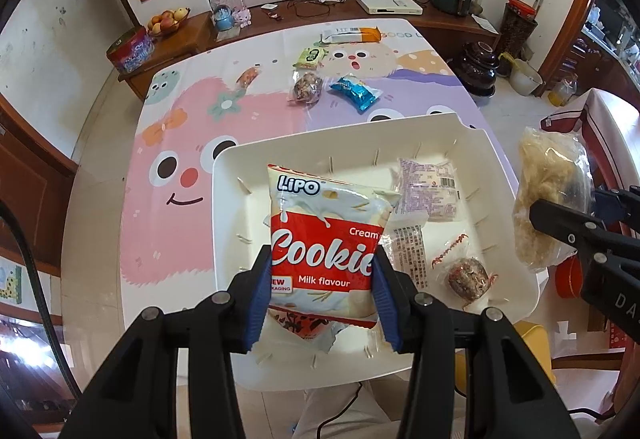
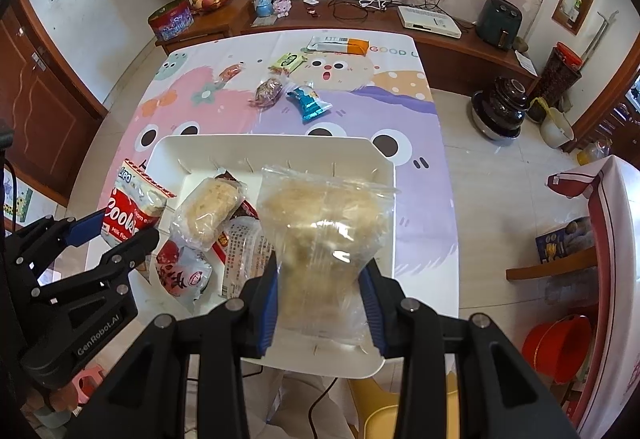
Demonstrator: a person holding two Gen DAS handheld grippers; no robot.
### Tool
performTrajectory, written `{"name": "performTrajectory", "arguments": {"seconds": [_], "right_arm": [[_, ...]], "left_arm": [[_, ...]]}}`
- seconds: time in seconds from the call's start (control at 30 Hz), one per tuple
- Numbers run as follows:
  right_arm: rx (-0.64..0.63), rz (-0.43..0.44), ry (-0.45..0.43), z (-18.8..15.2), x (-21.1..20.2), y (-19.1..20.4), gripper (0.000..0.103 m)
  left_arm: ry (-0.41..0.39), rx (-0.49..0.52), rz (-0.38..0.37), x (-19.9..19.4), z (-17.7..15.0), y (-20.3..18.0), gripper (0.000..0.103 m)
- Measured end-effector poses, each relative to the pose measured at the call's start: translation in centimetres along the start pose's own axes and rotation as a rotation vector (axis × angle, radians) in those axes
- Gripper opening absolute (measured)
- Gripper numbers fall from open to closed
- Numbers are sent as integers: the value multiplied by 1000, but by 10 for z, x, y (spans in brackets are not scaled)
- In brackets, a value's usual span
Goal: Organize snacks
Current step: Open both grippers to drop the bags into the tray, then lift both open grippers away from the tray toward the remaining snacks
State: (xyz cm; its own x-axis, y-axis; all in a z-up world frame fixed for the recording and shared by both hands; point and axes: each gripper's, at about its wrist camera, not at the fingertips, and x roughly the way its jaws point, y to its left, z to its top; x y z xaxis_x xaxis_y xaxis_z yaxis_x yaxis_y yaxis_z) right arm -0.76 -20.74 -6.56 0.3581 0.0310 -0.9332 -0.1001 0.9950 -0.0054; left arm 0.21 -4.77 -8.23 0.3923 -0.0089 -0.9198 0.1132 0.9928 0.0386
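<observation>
The job looks roughly half done: the white tray [image 1: 224, 175] at the table's near edge already holds several packets, while five more lie loose toward the far edge — an orange-ended bar [image 1: 352, 35], a green packet [image 1: 310, 57], a small orange one [image 1: 248, 77], a clear-wrapped ball [image 1: 307, 87] and a blue packet [image 1: 355, 91]. Both hands carry a snack over the tray, not yet let go: the left gripper [image 1: 320, 303] has its jaws clamped on the cookie bag [image 1: 326, 239], and the right gripper [image 2: 320, 303] has its jaws clamped on a clear bag [image 2: 324, 239] of pale, flaky stuff. I judge these two drops come next, then the far five. The left view shows a wrapped ball [image 1: 468, 277] and a lilac packet [image 1: 430, 191] on the tray floor, which the clear bag hides from the right. The right view shows a pale cake [image 2: 208, 213] and a red-printed packet [image 2: 184, 275] in the tray, hidden behind the cookie bag in the left.
</observation>
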Motion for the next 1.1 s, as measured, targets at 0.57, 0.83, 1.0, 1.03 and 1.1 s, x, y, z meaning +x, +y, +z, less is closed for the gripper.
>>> {"name": "performTrajectory", "arguments": {"seconds": [0.57, 0.83, 1.0, 1.03, 1.1], "right_arm": [[-26, -5, -30, 0, -5, 4, 61], [-39, -2, -22, -2, -3, 9, 61], [-51, 4, -13, -3, -3, 12, 61], [-54, 5, -13, -2, -4, 13, 61], [-58, 6, -19, -2, -6, 14, 61]], "left_arm": [[-21, -6, 19, -5, -2, 1, 85], [-19, -11, 28, -5, -4, 3, 85], [-31, -16, 38, -12, -5, 5, 85], [-36, -19, 39, -14, -4, 5, 85], [-45, -24, 44, -18, -3, 6, 85]]}}
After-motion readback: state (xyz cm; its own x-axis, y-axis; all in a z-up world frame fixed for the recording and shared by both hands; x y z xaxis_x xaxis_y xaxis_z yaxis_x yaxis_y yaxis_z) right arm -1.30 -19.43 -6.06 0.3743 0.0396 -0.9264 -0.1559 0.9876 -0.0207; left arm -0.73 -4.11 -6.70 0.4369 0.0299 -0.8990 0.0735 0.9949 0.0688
